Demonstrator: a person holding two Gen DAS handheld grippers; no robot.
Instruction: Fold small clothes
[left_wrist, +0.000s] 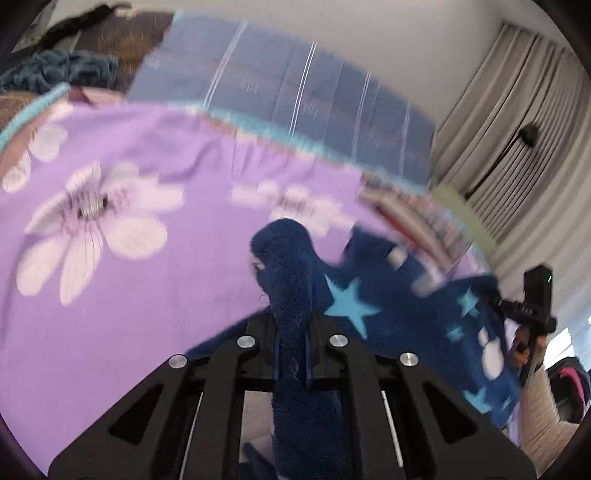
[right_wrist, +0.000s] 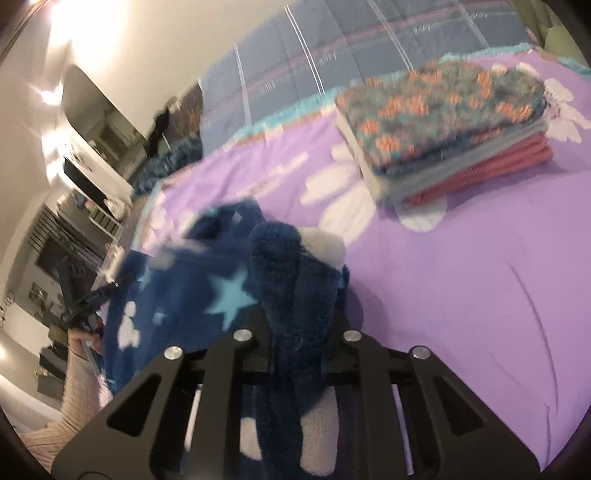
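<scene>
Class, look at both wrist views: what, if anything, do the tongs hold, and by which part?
Both tongs, left and right, are shut on the navy star-print fleece garment, each pinching a bunched fold of fabric at opposite ends, above the purple bedspread.

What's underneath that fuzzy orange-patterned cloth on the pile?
Under the orange-patterned cloth lie grey folded layers, then a pink folded piece, all on the purple bedspread. Their middles are covered.
</scene>
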